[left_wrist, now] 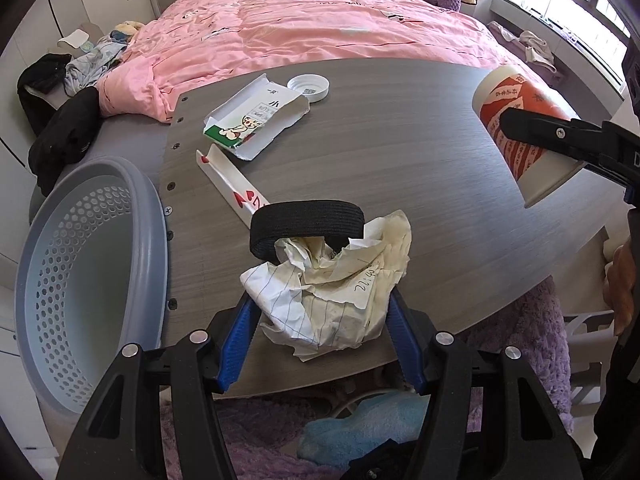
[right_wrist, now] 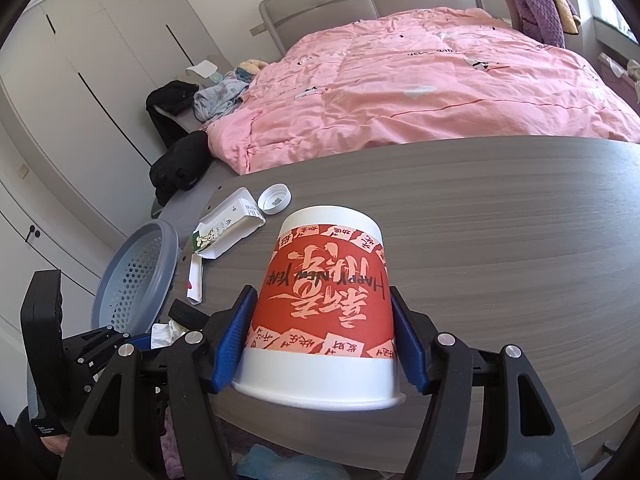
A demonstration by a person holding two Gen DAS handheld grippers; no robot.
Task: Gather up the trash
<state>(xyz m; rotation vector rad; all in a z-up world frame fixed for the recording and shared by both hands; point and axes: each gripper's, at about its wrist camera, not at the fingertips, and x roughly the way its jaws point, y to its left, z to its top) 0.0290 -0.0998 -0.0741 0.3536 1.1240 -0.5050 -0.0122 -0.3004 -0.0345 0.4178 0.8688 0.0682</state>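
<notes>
My left gripper [left_wrist: 320,308] is shut on a crumpled wad of paper [left_wrist: 336,292] at the near edge of the grey table [left_wrist: 400,152]. A black elastic band [left_wrist: 306,226] lies just beyond the wad. My right gripper [right_wrist: 324,320] is shut on a red and white paper cup [right_wrist: 326,300], upside down, held over the table; the cup also shows at the right of the left wrist view [left_wrist: 520,128]. A grey perforated bin [left_wrist: 80,280] stands off the table's left edge, also in the right wrist view [right_wrist: 136,276].
A flattened milk carton [left_wrist: 256,120], a white lid [left_wrist: 309,87] and a white folded card strip [left_wrist: 236,184] lie on the table's left half. A pink bed [left_wrist: 320,20] is behind the table. Clothes [left_wrist: 60,128] lie at the left. A purple rug [left_wrist: 532,332] is below.
</notes>
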